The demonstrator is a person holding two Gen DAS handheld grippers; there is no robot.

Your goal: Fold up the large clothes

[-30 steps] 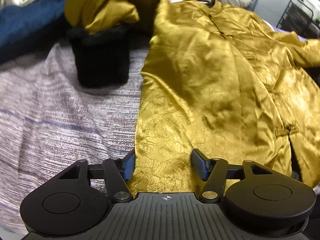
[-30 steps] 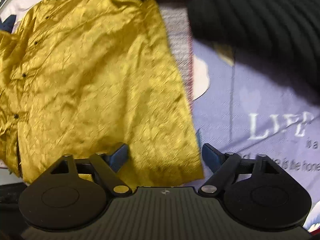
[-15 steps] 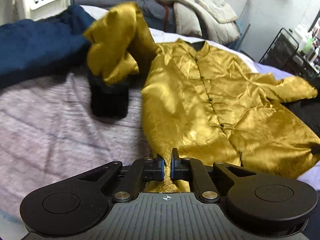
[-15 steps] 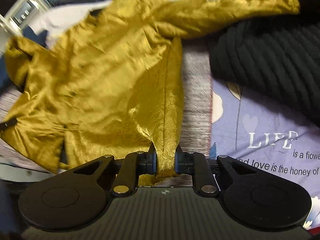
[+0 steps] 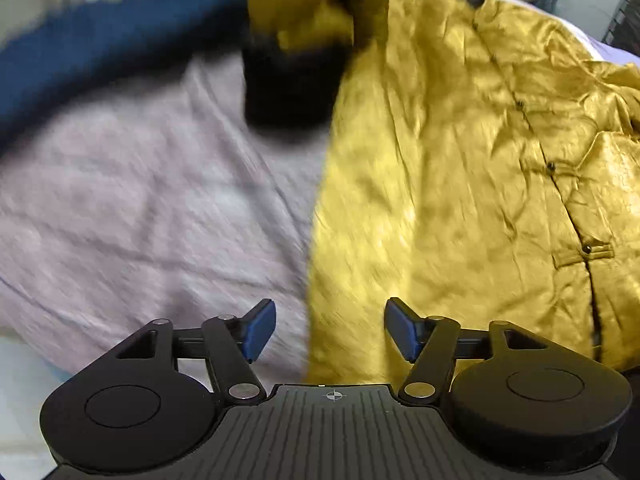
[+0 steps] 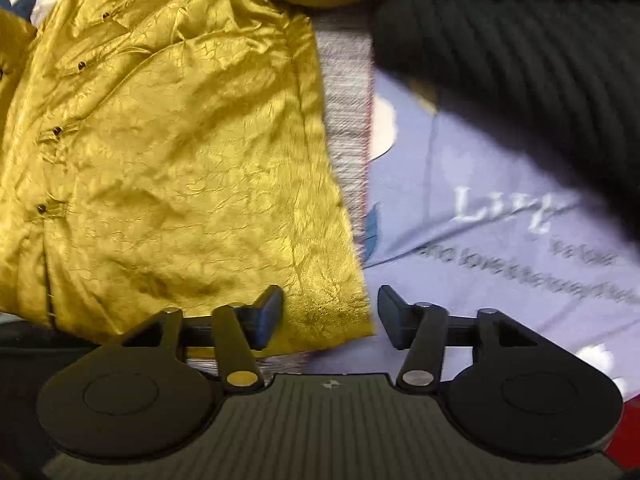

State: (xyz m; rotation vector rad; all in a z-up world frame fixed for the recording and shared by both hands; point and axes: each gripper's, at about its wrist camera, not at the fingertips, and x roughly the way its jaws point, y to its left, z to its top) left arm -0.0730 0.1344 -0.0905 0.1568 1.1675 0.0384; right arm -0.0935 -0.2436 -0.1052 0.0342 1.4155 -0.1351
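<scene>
A large shiny gold jacket with dark buttons lies spread flat on the bed. My left gripper is open over the jacket's lower left hem corner, holding nothing. In the right wrist view the jacket fills the left half. My right gripper is open over the jacket's lower right hem corner, holding nothing. One gold sleeve is bunched up at the top of the left wrist view, over a black cuff.
A mauve striped bedspread lies left of the jacket, with a dark blue garment behind it. A black ribbed knit and a lavender sheet with white lettering lie right of the jacket.
Half a second ago both grippers were shut on the jacket's hem corners and held them up. Now both are open and the hem lies flat on the bed.
</scene>
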